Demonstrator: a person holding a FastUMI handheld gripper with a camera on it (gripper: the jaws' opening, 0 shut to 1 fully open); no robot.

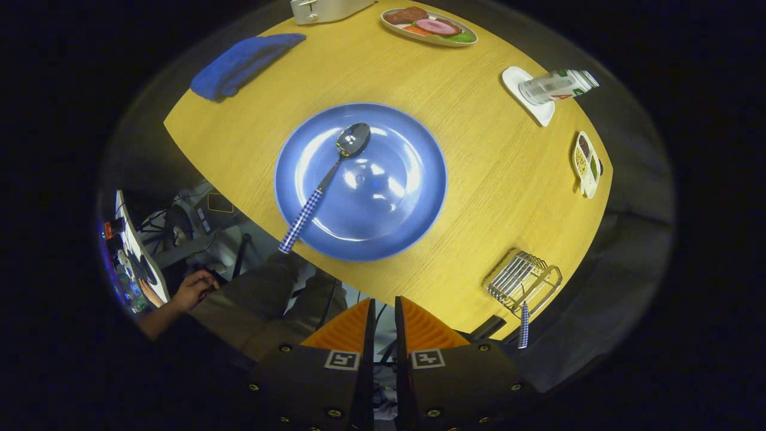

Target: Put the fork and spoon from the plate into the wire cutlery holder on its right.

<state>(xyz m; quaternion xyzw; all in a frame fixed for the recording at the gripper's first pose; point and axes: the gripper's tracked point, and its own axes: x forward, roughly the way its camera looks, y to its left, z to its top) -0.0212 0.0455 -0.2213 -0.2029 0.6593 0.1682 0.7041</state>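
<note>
A blue plate (413, 203) lies in the middle of the yellow table (479, 155), beyond my fingers. On it rests a spoon (326, 182) with a blue-checked handle that sticks out over the plate's near rim. To the plate's right, near the table's front edge, stands the wire cutlery holder (523, 281). A blue-checked handle, the fork (524, 324), stands in it. My gripper (385, 311) hovers high above the table's near edge, its fingers nearly together with only a narrow gap and nothing between them.
A blue cloth (239, 66) lies at the far left, a toaster (323, 9) and a platter of food (431, 27) at the back. A carton on a white coaster (550, 90) and a small condiment tray (586, 164) sit at the right. A person's hand (191, 290) is below left.
</note>
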